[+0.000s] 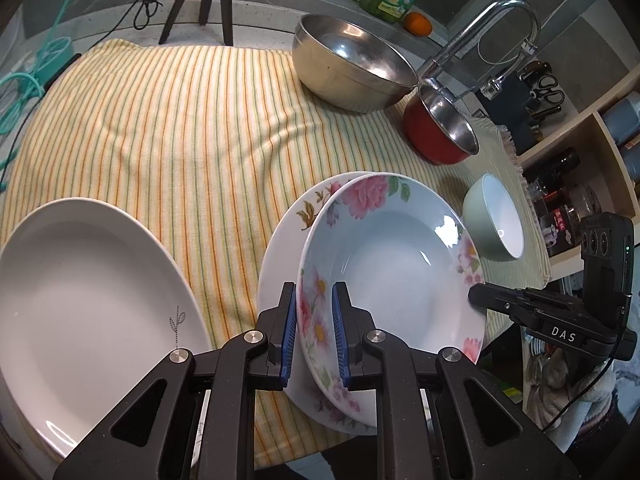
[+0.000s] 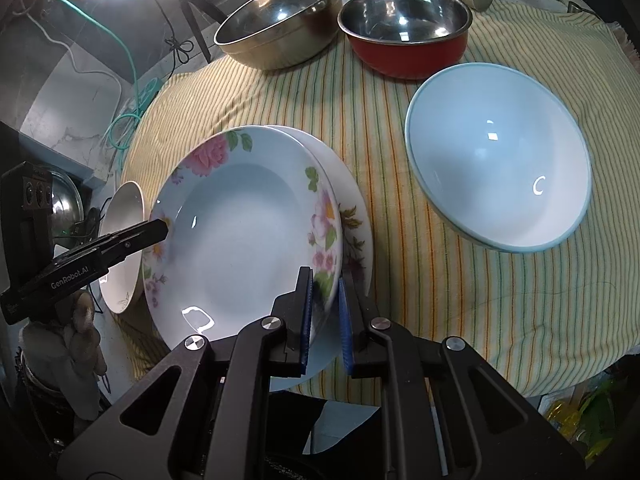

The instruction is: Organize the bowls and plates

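On the striped cloth, a plain white plate is sitting at the far left, apart from the stack being built — likely waiting its turn.

Just right of it, the left gripper is pinching the near-left rim of a blue floral plate, its blue pads pressing the rim from either side. The plate is riding tilted over a white floral plate that is lying flat on the cloth beneath, so the two appear to be going together as a pair; whether they are already touching cannot be told.

The right gripper is clamping the same plate's opposite rim, its fingers closed tight on the edge. Gripping from both sides looks like a way of keeping the wide, slippery dish level while it is being lowered; a one-sided pinch could let it swing.

Further right, a pale green bowl is lying tipped on its side near the cloth's edge, well clear of the plates.

At the back right, a large steel bowl and a red-sided steel bowl are standing just beside each other under the tap — bowls seemingly being kept apart from plates.
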Demonstrator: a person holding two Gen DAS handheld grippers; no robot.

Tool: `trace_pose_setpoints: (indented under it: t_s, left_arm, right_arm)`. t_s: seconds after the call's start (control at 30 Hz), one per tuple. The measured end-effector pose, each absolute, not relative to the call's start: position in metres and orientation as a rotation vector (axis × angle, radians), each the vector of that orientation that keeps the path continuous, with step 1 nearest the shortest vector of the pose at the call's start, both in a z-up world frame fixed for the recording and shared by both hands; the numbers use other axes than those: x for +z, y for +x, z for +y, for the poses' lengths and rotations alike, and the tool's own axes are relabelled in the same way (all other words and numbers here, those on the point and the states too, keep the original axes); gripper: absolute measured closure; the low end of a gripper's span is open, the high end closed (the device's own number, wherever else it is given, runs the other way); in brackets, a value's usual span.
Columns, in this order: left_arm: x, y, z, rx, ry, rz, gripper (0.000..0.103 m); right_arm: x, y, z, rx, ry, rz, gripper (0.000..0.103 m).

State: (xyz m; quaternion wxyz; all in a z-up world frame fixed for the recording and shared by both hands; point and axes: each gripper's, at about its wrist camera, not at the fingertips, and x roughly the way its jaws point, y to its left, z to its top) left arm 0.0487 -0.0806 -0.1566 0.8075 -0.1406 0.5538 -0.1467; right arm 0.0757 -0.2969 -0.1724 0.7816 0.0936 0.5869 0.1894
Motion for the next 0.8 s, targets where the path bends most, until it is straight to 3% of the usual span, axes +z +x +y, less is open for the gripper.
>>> trace_pose_setpoints:
  t_s: [0.47,0.8]
  left_arm:
    - [-0.163,0.049,-0.083,-0.299,-0.290,1.194,0.088]
    - [-0.162,0.049,-0.087,-0.288,-0.259,1.186,0.087]
  right_arm:
    - [-0.175,0.079,-0.289,0.407,0.157,1.273,0.087]
    - [-0.172,0.078,-0.282,0.415,0.117,1.256,0.073]
